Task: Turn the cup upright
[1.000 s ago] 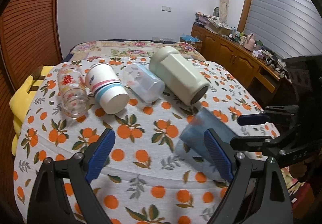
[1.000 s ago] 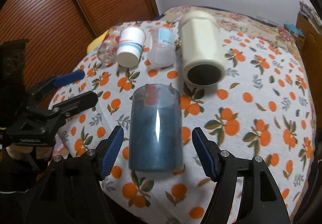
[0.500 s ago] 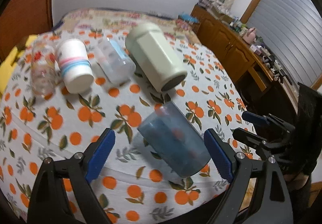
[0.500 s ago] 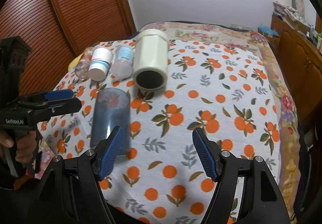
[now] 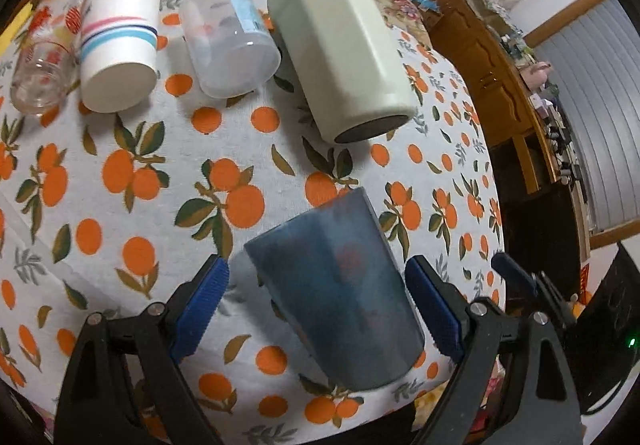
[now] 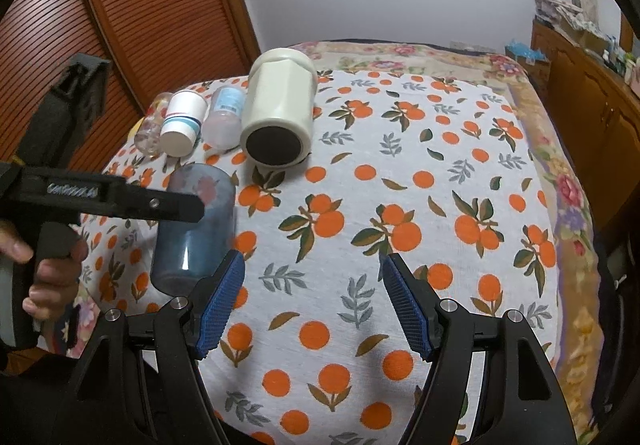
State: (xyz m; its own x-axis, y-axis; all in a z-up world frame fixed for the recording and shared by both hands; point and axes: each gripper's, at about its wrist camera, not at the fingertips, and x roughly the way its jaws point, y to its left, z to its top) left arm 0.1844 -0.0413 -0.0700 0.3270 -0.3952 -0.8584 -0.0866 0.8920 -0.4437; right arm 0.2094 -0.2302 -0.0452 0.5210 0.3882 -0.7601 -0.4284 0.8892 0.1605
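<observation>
A translucent blue cup lies on its side on the orange-print tablecloth, near the table's front edge. My left gripper is open, its blue pads on either side of the cup without touching. In the right wrist view the blue cup lies at the left, partly behind the left gripper's black body. My right gripper is open and empty over bare cloth, to the right of the cup.
Behind the blue cup lie a large pale green tumbler, a clear plastic cup, a striped paper cup and a printed glass, all on their sides. Wooden cabinets stand at the right.
My left gripper has moved forward and down until its pads flank the blue cup. My right gripper has swung right, away from the cup, over bare cloth.
</observation>
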